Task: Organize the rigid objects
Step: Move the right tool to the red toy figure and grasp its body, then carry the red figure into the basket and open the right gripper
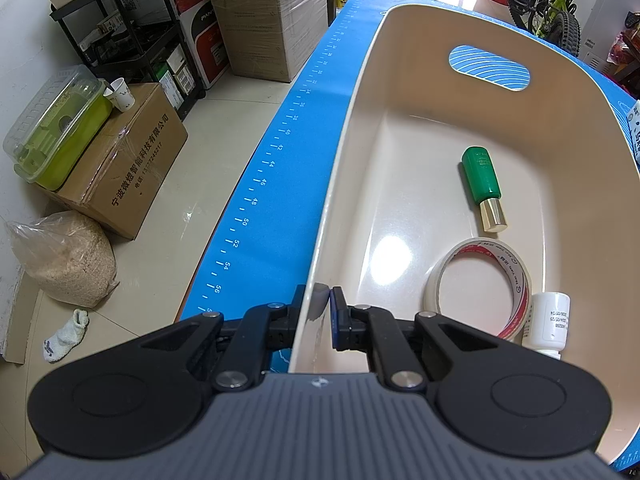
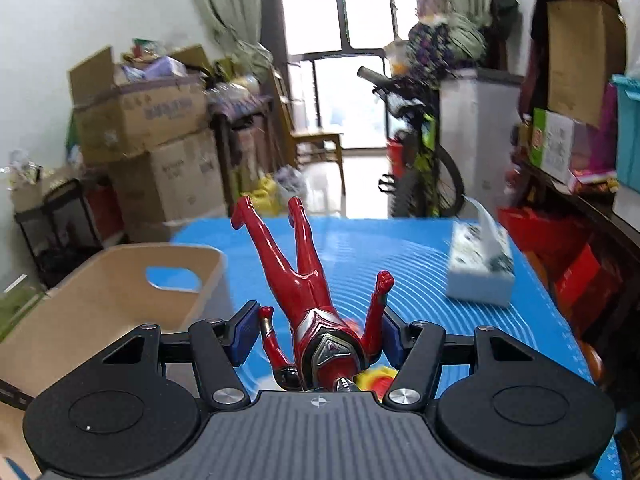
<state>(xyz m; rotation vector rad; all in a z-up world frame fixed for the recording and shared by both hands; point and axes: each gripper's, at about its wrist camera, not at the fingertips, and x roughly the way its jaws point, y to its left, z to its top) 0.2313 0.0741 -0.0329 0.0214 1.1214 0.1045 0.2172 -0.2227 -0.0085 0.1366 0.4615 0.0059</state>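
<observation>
floor (image 1: 188, 184): pale glossy tile | walls (image 2: 52, 20): white | window (image 2: 356, 8): bright, dark-framed, green curtain (image 2: 224, 12) beside | wooden chair (image 2: 316, 140) | black shelf rack (image 1: 132, 36) | stacked cardboard boxes (image 2: 160, 152) | bicycle (image 2: 420, 152)

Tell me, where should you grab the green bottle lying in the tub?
Probably around the green bottle's wide green body, coming straight down from above. It lies flat on the tub floor with open space on both long sides. The gold cap is shorter and shiny, so it looks slipperier.

A blue ruled mat (image 1: 256, 184) carries a beige bin (image 1: 580, 152) and a tissue box (image 2: 480, 276).
</observation>
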